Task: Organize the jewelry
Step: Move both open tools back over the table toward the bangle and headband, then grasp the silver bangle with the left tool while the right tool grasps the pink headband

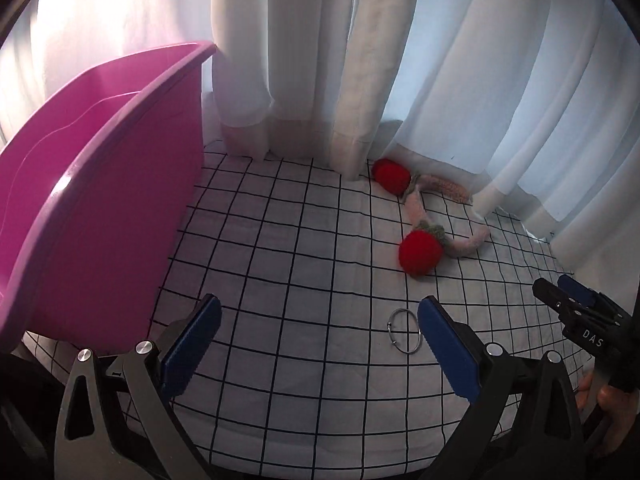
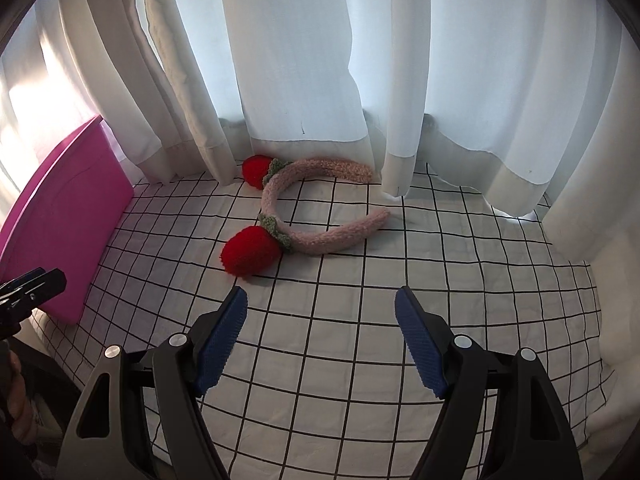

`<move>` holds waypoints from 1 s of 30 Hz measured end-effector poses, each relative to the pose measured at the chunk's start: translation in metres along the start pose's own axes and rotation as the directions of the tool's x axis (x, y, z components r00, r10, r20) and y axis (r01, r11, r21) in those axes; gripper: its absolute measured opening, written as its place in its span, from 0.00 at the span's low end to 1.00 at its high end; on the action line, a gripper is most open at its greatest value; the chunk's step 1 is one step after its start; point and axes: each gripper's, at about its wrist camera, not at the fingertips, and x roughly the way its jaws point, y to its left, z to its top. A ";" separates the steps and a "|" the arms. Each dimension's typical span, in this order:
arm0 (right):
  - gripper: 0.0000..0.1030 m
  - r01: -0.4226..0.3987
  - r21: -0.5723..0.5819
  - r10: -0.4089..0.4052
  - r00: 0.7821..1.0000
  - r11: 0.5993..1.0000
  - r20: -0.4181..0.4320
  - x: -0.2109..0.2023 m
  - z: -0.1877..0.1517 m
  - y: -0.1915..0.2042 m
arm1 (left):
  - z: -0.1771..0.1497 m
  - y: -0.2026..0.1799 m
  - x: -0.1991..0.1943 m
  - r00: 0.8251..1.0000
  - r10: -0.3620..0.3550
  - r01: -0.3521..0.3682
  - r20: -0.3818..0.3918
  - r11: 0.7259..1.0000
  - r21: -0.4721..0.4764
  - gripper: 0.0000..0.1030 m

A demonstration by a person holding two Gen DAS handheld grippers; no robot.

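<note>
A thin silver ring bracelet (image 1: pixel 404 332) lies flat on the white, black-gridded cloth (image 1: pixel 288 248), just left of my left gripper's right pad. My left gripper (image 1: pixel 320 308) is open over the cloth with nothing between its blue pads. Further back lies a fluffy pink headband (image 2: pixel 320 240) with two red strawberry pompoms (image 2: pixel 250 254). It rests flat just beyond my right gripper (image 2: pixel 322 294), which is open and holds nothing. A tall magenta plastic bin (image 1: pixel 100 200) stands at the left.
White curtains (image 2: pixel 300 60) hang along the back and right, their hems resting on the cloth. The bin (image 2: pixel 68 224) closes off the left side. The right gripper's fingers (image 1: pixel 576 312) show at the right edge of the left wrist view, a hand (image 1: pixel 612 404) below them.
</note>
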 end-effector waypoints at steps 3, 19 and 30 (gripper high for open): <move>0.71 -0.018 -0.026 0.018 1.000 0.999 -0.009 0.014 0.001 -0.003 | -0.013 -0.011 0.020 0.999 0.003 -0.003 -0.032 1.000 -0.002 0.94; 0.71 -0.142 -0.211 0.134 0.990 0.967 -0.055 0.082 0.032 0.003 | -0.056 -0.074 0.084 0.990 0.056 -0.048 -0.131 0.997 0.067 0.94; 0.71 -0.149 -0.365 0.137 0.989 0.919 -0.057 0.103 0.051 0.011 | -0.057 -0.086 0.111 0.984 0.112 -0.110 -0.137 0.994 0.022 0.94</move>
